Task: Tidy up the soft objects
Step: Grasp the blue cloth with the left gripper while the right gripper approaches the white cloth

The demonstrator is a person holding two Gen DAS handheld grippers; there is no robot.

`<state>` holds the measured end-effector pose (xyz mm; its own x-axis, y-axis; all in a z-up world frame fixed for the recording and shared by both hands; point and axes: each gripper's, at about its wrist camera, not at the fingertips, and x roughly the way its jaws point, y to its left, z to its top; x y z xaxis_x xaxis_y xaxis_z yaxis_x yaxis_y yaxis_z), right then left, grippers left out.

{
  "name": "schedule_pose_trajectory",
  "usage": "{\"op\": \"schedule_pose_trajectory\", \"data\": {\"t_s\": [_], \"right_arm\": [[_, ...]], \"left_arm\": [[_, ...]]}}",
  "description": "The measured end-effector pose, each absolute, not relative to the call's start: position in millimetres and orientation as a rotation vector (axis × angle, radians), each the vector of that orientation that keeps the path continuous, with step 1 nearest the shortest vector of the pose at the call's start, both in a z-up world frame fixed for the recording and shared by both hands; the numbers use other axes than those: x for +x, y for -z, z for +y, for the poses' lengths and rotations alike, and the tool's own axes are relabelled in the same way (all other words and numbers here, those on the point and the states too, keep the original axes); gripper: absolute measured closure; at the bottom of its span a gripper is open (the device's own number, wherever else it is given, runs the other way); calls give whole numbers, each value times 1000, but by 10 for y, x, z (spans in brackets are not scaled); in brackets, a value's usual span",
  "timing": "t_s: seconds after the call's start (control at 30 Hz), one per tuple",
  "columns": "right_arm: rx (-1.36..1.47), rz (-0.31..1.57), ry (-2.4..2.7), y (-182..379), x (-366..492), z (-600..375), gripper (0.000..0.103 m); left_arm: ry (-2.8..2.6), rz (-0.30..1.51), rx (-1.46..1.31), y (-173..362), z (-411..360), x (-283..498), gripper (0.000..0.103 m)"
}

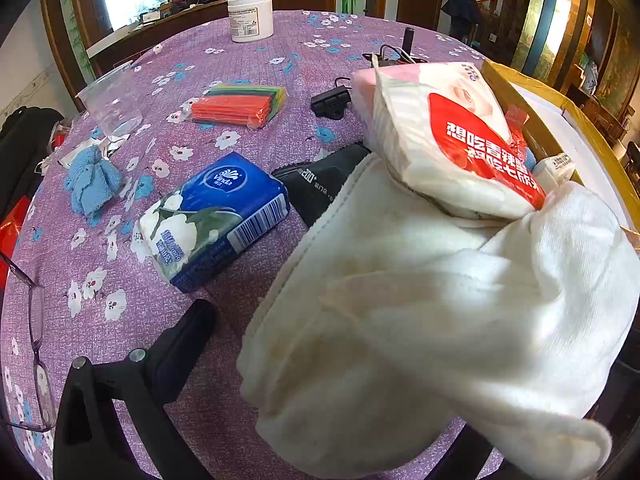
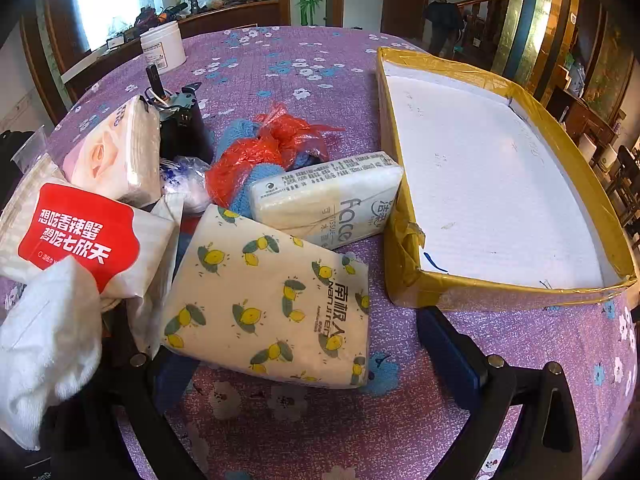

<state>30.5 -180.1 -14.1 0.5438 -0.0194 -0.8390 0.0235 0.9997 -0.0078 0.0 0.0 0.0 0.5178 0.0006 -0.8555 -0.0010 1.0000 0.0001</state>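
Note:
A white towel (image 1: 440, 312) fills the lower right of the left wrist view and hides the right finger of my left gripper (image 1: 320, 344); only its left finger (image 1: 188, 336) shows. A red-and-white tissue pack (image 1: 460, 148) lies on the towel. A blue Vinda tissue pack (image 1: 216, 216), a blue cloth (image 1: 92, 184) and coloured sponges (image 1: 240, 104) lie on the purple tablecloth. My right gripper (image 2: 304, 344) is open around a lemon-print tissue pack (image 2: 272, 300). A "face" tissue pack (image 2: 328, 196), a red plastic bag (image 2: 260, 152) and a yellow-taped box (image 2: 412, 280) lie beyond.
A white jar (image 1: 251, 16) stands at the table's far side. Glasses (image 1: 38, 340) lie at the left edge, a clear plastic cup (image 1: 112, 100) further back. A black device (image 2: 180, 120) sits behind the tissue packs. The box's white floor (image 2: 480, 180) is bare.

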Motion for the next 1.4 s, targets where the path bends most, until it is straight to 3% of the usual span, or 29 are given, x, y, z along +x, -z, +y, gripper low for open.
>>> {"op": "schedule_pose_trajectory", "data": {"t_s": [0.47, 0.63, 0.7, 1.13, 1.4], "right_arm": [[-53, 997, -412, 63, -210, -2108, 1], [-94, 939, -515, 46, -438, -2070, 23], [-85, 926, -537, 43, -504, -2087, 26], [32, 793, -562, -155, -671, -2272, 26], [51, 762, -548, -200, -665, -2305, 26]], "left_arm": [[-5, 1026, -2, 1, 0, 3, 0], [-36, 1012, -17, 5, -26, -26, 0], [-37, 1035, -12, -11, -31, -41, 0], [53, 924, -70, -515, 241, -725, 0], [-195, 895, -208, -769, 989, -183, 0]]}}
